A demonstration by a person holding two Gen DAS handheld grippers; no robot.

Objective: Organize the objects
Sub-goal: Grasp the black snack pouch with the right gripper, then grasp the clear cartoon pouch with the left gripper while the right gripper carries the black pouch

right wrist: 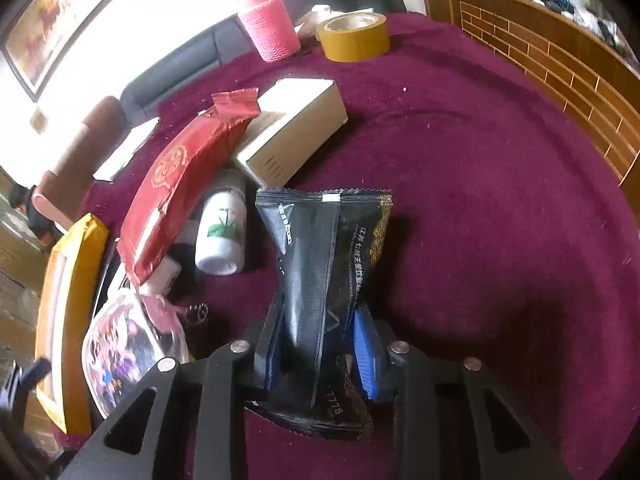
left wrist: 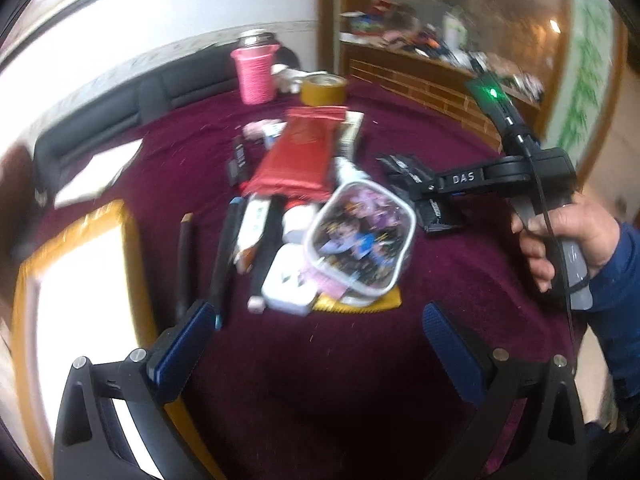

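Observation:
My right gripper (right wrist: 320, 344) is shut on a black foil packet (right wrist: 324, 248) and holds it above the maroon tablecloth (right wrist: 480, 200). It shows in the left wrist view (left wrist: 416, 196) with the black packet (left wrist: 400, 168) in it. My left gripper (left wrist: 320, 324) is open and empty, just in front of a pile of objects: a clear pouch with cartoon stickers (left wrist: 360, 240), a red foil packet (left wrist: 296, 160), a white case (left wrist: 288, 280), pens (left wrist: 224, 252) and a white bottle (right wrist: 222, 232).
A pink cup (left wrist: 256, 76) and a roll of tan tape (left wrist: 322, 90) stand at the table's far side. A yellow-rimmed box (left wrist: 80, 280) lies at the left. A white carton (right wrist: 296, 136) lies beside the red packet. A wooden counter (right wrist: 560, 60) stands behind.

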